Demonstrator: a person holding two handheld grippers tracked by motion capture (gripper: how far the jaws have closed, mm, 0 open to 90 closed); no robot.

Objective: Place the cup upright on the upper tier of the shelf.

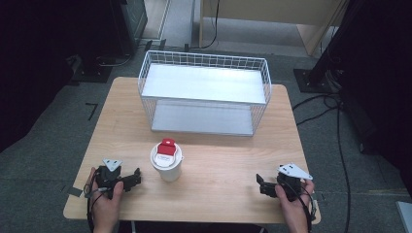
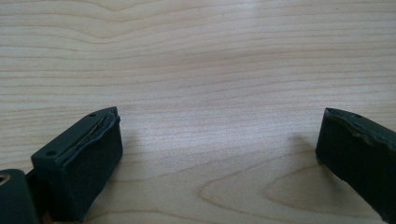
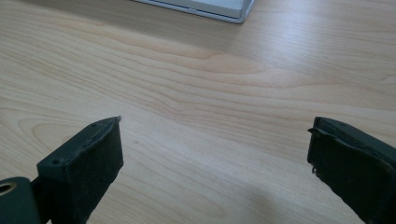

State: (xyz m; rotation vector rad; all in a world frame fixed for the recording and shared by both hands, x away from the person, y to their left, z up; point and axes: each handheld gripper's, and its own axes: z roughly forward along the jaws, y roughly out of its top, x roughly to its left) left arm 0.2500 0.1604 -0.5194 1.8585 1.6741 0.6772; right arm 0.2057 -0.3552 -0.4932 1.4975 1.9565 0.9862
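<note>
The high view shows a white cup (image 1: 166,165) with a red-tabbed lid between the left gripper (image 1: 134,176) and right gripper (image 1: 260,185); both gripper views show jaws spread wide over bare tabletop (image 2: 210,70).

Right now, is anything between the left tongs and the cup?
No. In the high view, bare wooden table separates the left tongs from the cup.

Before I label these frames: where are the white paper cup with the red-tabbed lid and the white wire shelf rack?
White paper cup (image 1: 167,171), high view, side wall.
White wire shelf rack (image 1: 204,58), high view, back rim.
</note>
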